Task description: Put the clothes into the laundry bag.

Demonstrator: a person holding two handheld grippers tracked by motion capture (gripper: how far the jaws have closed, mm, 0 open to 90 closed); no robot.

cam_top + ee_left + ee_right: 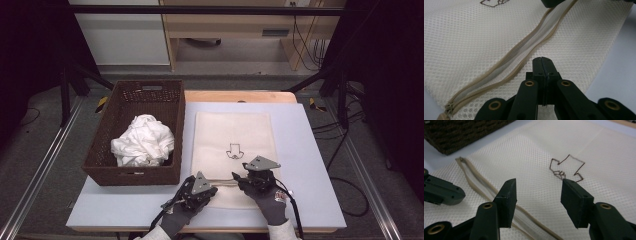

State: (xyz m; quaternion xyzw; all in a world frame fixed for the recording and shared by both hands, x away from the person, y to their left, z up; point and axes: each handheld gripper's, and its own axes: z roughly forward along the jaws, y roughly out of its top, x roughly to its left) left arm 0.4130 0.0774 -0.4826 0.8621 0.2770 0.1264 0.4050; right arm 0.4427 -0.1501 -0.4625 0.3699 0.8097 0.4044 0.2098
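Our left claw [541, 60] has its two jaws pressed flat together with nothing between them, the tips hovering just beside the lower tape of the zipper [524, 57]; whether they touch the mesh we cannot tell. Our right claw [537, 195] stands spread, its jaws partway apart over the mesh laundry bag [529, 152] with nothing pinched; its lower jaw hides a stretch of zipper. The bag lies flat on the bench [310, 165], its near end under both claws. The one zipper gapes open, two tapes parted, its far run cut off by the frame in the left gripper view. One small outline drawing [566, 168] marks the bag; what it depicts we cannot make out. To the left sits one wicker basket [132, 175] holding one crumpled white cloth [142, 141], its folds too bunched to tell the garment.
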